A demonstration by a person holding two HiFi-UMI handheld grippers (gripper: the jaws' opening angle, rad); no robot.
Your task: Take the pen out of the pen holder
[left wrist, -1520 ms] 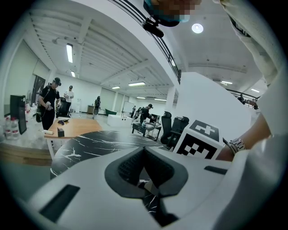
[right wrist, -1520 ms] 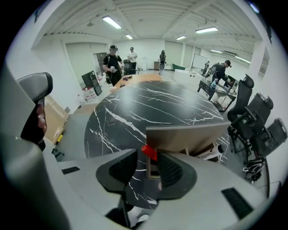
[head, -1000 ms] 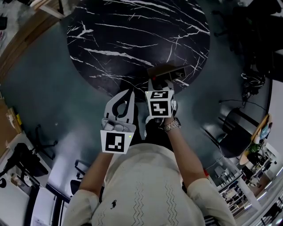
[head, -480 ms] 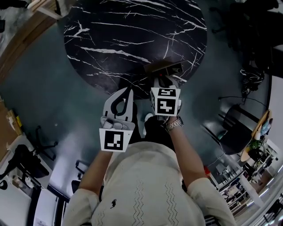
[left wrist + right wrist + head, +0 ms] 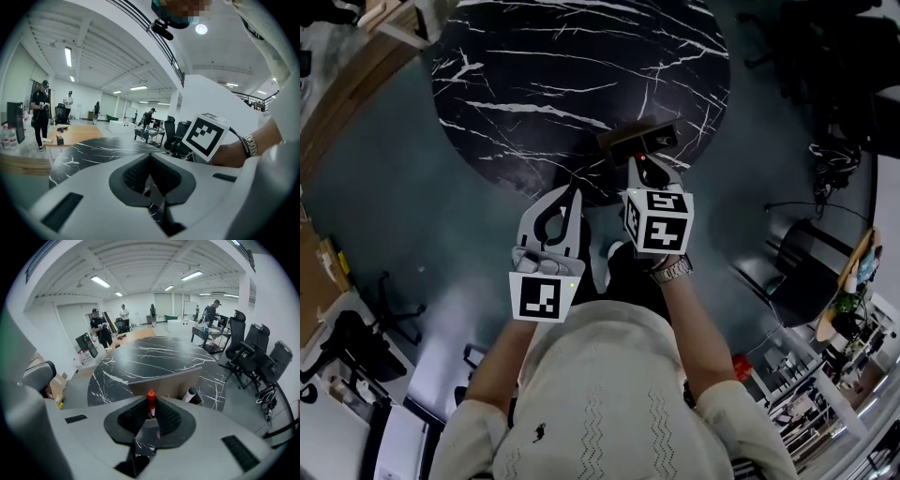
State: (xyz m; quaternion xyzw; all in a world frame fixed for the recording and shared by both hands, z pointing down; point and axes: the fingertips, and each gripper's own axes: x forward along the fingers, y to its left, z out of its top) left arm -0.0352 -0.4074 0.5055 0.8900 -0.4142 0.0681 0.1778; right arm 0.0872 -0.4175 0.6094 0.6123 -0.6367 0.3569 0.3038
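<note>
A brown pen holder stands at the near edge of the round black marble table. My right gripper hovers just before it, shut on a red-capped pen. In the right gripper view the red pen stands between the pads, with the tan holder below and beyond. A white pen with a black cap leans in the holder's right end. My left gripper is shut on nothing, off the table's edge to the left. In the left gripper view, that gripper points over the table.
Office chairs stand right of the table, and another chair sits by my right side. A wooden table lies at the far left. Several people stand far across the room.
My right gripper has risen a little towards the head camera with the red pen in it. The left gripper has stayed where it was.
</note>
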